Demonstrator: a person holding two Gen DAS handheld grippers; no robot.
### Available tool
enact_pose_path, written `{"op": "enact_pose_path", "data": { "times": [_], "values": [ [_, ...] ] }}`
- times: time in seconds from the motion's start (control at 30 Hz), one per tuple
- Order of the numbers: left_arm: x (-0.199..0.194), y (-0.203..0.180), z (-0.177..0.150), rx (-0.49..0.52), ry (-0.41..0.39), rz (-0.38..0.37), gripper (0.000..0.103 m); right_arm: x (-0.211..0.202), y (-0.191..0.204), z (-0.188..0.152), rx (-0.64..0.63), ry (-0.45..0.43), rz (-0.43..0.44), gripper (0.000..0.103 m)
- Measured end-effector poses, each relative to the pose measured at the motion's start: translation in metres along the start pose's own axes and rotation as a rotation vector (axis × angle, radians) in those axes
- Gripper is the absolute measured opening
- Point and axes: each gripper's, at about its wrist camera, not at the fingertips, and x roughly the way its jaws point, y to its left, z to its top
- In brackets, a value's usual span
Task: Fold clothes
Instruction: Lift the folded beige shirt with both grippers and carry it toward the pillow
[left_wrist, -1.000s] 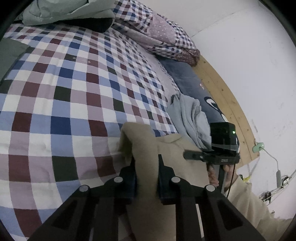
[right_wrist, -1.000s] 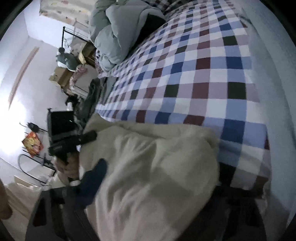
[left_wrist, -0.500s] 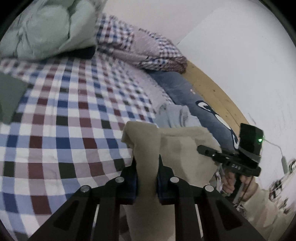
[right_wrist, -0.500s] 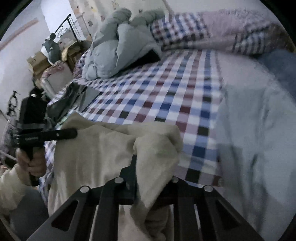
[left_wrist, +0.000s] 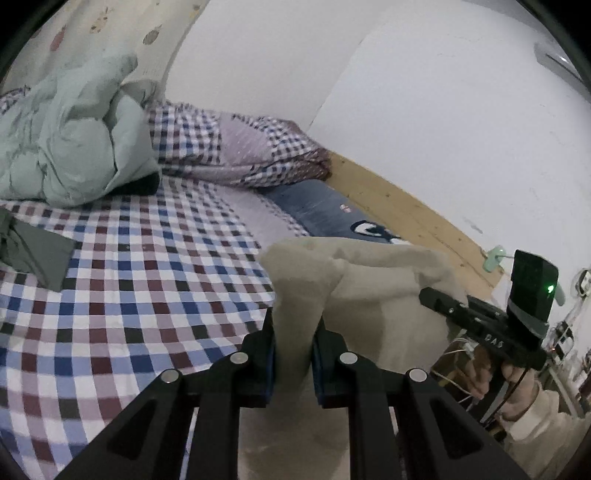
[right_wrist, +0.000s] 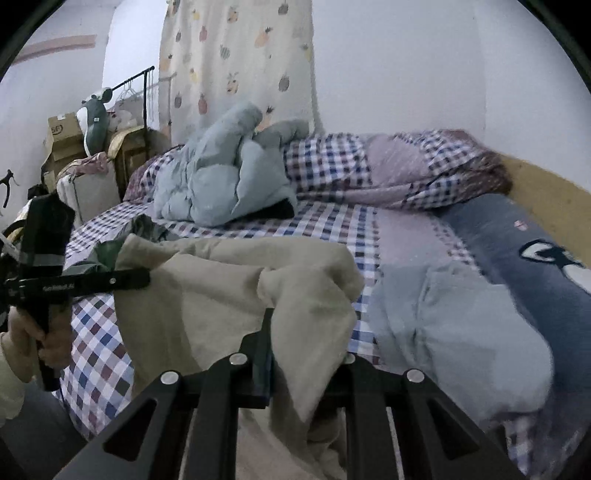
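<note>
The left gripper (left_wrist: 293, 339) has its fingers (left_wrist: 264, 354) drawn narrow, pinching a bunched fold of the beige garment (left_wrist: 369, 295) that rises between them at the lower centre of the left wrist view. The right gripper (right_wrist: 299, 347) grips the same garment (right_wrist: 229, 280): its fingers closed within the last second, and cloth is now clamped between them, draping over the right-hand finger so that only the left-hand finger (right_wrist: 260, 354) shows. In the left wrist view the right gripper (left_wrist: 436, 299) appears at the lower right, its tip buried in the other edge of the cloth; in the right wrist view the left gripper (right_wrist: 144, 278) shows at the middle left, likewise biting the cloth's edge. The one beige garment hangs stretched between the two grippers above the near edge of the checked bed (left_wrist: 129, 288).

On the bed: one pale green quilt (left_wrist: 62, 155) bunched at the upper left, one dark green garment (left_wrist: 33, 251) at the left edge, one light blue garment (right_wrist: 454, 325) at the lower right of the right wrist view, and one dark blue pillow (right_wrist: 517, 236) by the wooden bed frame (left_wrist: 406, 218).
</note>
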Motion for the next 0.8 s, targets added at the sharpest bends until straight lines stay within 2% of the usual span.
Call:
{"op": "enact_pose_path", "data": {
  "times": [0.27, 0.4, 0.6, 0.8],
  "values": [
    [-0.065, -0.075, 0.002, 0.074, -0.047, -0.006, 0.015, -0.089, 0.023, -0.005, 0.016, -0.112, -0.058, 0.015],
    [-0.086, -0.112, 0.006, 0.11, -0.078, -0.021, 0.015, -0.134, 0.026, -0.005, 0.027, -0.164, -0.071, 0.014],
    [-0.096, -0.168, 0.018, 0.146, -0.098, -0.054, 0.015, -0.201, 0.019, 0.001, 0.022, -0.239, -0.12, 0.014],
    [-0.073, -0.229, 0.045, 0.212, -0.063, -0.16, 0.015, -0.256, -0.004, 0.008, 0.023, -0.289, -0.212, 0.014]
  ]
}}
